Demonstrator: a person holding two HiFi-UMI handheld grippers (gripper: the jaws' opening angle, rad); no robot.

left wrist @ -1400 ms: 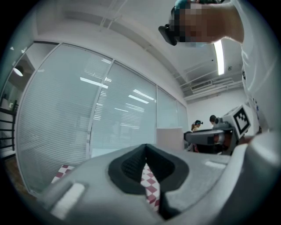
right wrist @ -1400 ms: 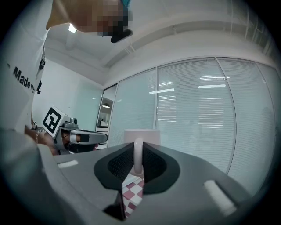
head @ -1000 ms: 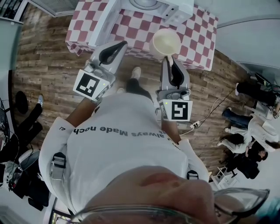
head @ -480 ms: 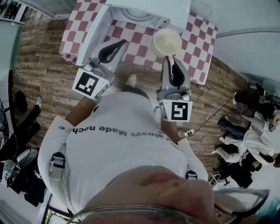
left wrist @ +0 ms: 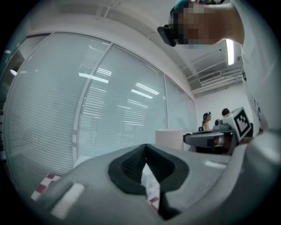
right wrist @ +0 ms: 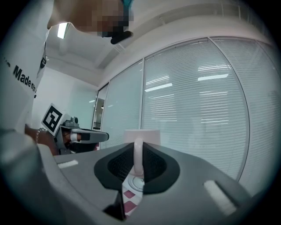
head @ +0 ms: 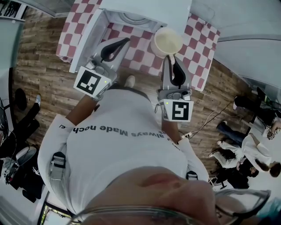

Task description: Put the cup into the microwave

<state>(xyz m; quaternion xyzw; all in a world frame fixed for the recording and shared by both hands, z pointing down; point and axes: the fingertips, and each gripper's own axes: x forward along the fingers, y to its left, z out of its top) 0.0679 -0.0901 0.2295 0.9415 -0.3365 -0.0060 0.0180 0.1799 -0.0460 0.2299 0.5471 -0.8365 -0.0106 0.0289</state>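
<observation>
In the head view a cream cup (head: 167, 41) hangs over the checked table (head: 197, 39), just right of the white microwave (head: 145, 9). The microwave's door (head: 85, 39) swings open to the left, showing the turntable (head: 134, 18). My right gripper (head: 171, 59) is shut on the cup's handle; in the right gripper view the handle (right wrist: 138, 157) stands between the pads with the cup (right wrist: 141, 135) beyond. My left gripper (head: 126, 41) is shut and empty, in front of the open door. The left gripper view shows its jaws closed (left wrist: 145, 166) and the cup (left wrist: 169, 138) to the right.
A red-and-white checked cloth covers the table on a wooden floor. Several people stand or sit at the right (head: 250, 149), and a cable (head: 206, 123) runs across the floor. Glass walls with blinds (left wrist: 109, 110) stand behind the table.
The table and microwave have drawn nearer under both grippers. The cup, still held, now sits closer to the microwave's right front corner. Both grippers keep their states.
</observation>
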